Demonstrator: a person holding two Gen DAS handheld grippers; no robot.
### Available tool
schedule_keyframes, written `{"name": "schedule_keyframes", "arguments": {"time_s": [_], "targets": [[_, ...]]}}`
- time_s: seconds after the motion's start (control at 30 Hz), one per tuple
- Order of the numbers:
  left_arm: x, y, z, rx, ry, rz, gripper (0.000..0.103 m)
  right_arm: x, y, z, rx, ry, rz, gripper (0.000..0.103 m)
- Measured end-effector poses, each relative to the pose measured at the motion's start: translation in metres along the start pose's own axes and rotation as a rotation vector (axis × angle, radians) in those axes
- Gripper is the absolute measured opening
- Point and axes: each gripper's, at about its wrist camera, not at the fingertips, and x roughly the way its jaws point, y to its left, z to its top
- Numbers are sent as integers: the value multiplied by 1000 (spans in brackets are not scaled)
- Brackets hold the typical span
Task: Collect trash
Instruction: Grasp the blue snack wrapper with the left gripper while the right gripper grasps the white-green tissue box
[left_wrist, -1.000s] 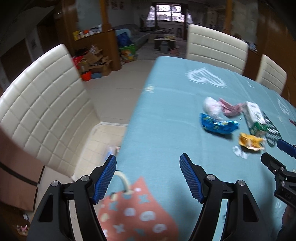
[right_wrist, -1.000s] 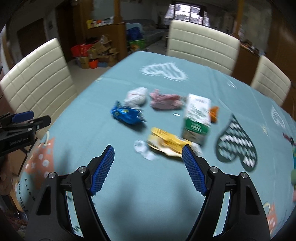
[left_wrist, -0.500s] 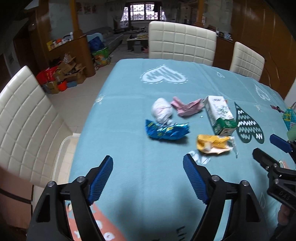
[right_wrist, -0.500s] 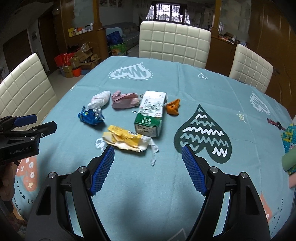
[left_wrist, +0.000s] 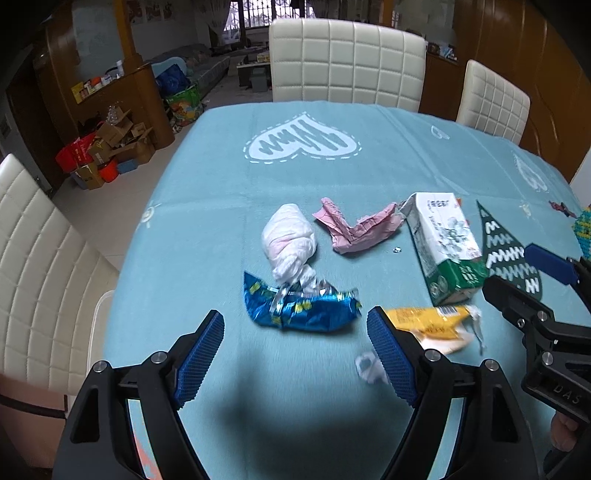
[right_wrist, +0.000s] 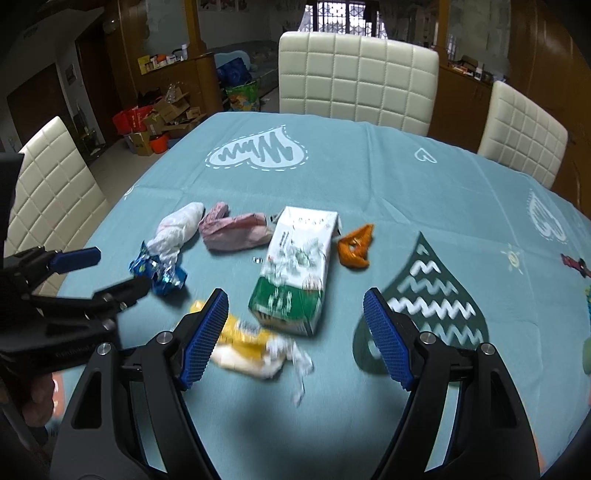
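Directly ahead of the left gripper (left_wrist: 295, 354), whose jaws are spread and empty, the blue wrapper (left_wrist: 301, 308) is seen on the tablecloth (left_wrist: 207, 229), its long axis crosswise to the fingers. Similarly, the carton (right_wrist: 295, 273) is faced lengthwise by the wide, empty right gripper (right_wrist: 295, 339).

Legible text, itemised:

1. Right claw (left_wrist: 532, 271), body casting, left wrist view: raised letters "DAS", the rest cut off by the frame edge.
2. Left claw (right_wrist: 110, 271), body casting, right wrist view: a raised maker's word, possibly beginning "Gen", too dim to read in full.
3. Green-and-white carton (left_wrist: 445, 242): dark printed characters on the top panel, too blurred to read.
4. Blue wrapper (left_wrist: 299, 310) and yellow wrapper (left_wrist: 430, 321): print present, illegible.
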Motion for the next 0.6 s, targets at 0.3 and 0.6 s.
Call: {"name": "schedule_keyframes", "arguments": {"time_s": [0.3,0.6], "targets": [[36,5,4,5,54,31,78,45,-2,11,7,62,21,76],[35,11,-4,31,17,47,59,62,-7,3,40,120,40,55]]}}
